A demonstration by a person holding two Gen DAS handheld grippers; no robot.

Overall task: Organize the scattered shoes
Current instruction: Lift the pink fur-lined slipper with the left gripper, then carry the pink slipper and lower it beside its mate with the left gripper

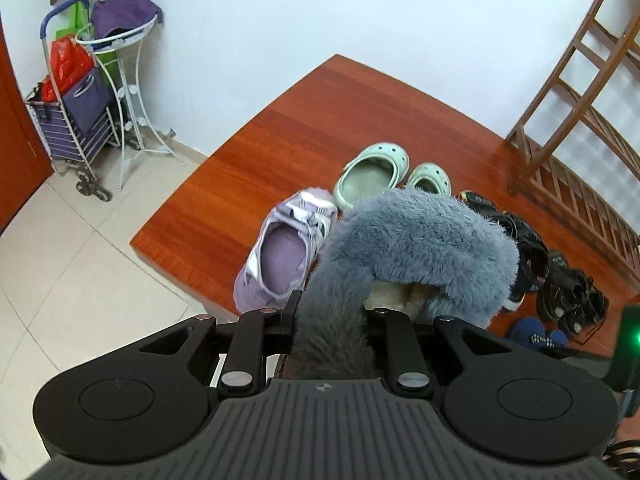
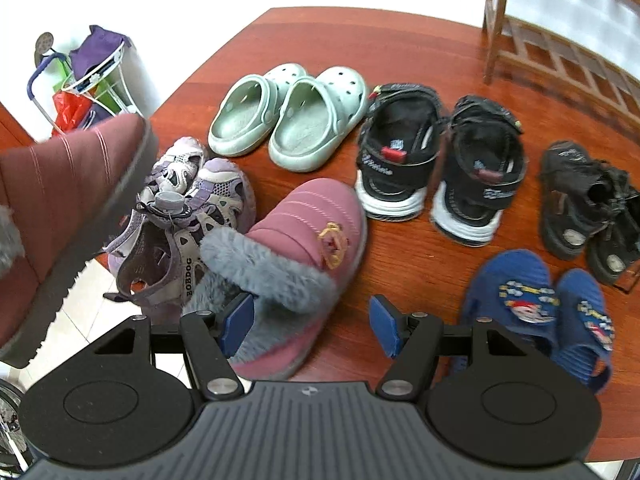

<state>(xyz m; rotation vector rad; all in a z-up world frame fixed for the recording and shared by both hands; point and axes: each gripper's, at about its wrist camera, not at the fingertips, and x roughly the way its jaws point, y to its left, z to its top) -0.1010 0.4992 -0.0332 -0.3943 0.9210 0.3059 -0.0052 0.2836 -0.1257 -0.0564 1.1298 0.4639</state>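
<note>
Our left gripper (image 1: 334, 312) clamps a pink slipper's (image 2: 60, 208) fur cuff, holding it aloft, toe forward. Our right gripper (image 2: 310, 326) hovers wide open, straddling its mate (image 2: 304, 240) on the platform (image 2: 400, 260).

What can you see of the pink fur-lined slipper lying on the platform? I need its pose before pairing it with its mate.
The pink slipper has a quilted upper with stitched lines, a grey fluffy cuff, a small yellow-pink charm on top and a pink sole. It lies on the red wooden platform, toe pointing away, heel between the open fingers of the right gripper. Its cuff side touches the purple sandals.
</note>
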